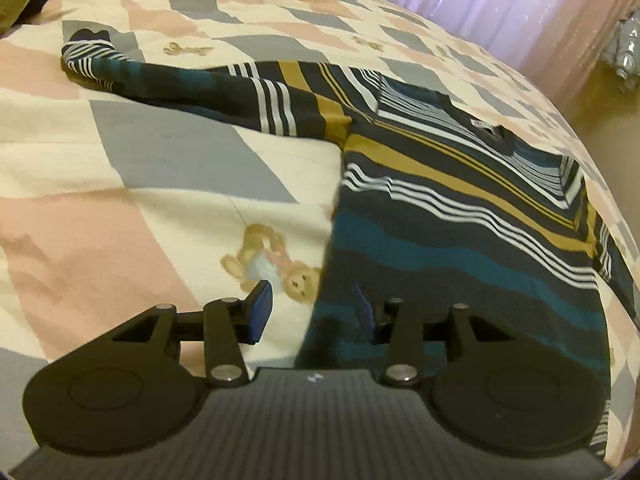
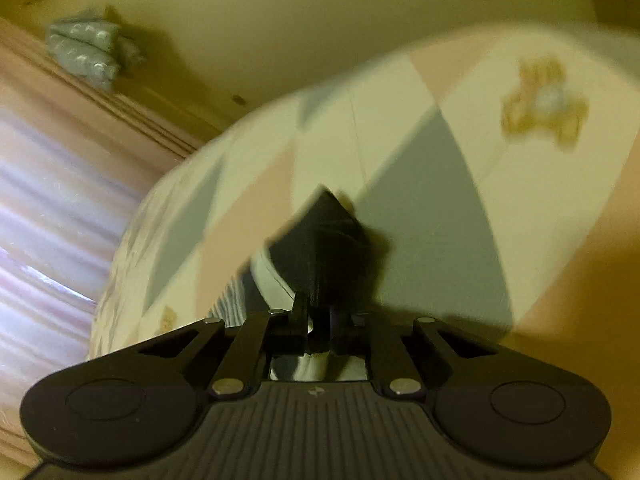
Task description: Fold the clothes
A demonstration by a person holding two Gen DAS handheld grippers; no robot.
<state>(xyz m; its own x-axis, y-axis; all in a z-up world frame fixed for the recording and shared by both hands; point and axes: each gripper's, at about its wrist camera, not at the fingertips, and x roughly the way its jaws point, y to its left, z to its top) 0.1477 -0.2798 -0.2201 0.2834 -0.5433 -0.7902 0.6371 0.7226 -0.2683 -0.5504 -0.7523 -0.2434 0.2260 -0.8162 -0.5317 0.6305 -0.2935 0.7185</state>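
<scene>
1. The striped sweater [image 1: 460,208] lies spread on the bed [image 1: 120,208].
2. The left claw [image 1: 314,312] gapes astride its side edge, likely readying a pinch.
3. The right claw [image 2: 318,320] pinches dark cloth, probably for folding.

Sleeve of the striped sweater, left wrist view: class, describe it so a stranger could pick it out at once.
Start at the quilt of pink, grey and cream diamonds. A striped sweater lies on it. Its sleeve stretches left from the body to a curled cuff, the only long dark band lying across the pale patchwork.
</scene>
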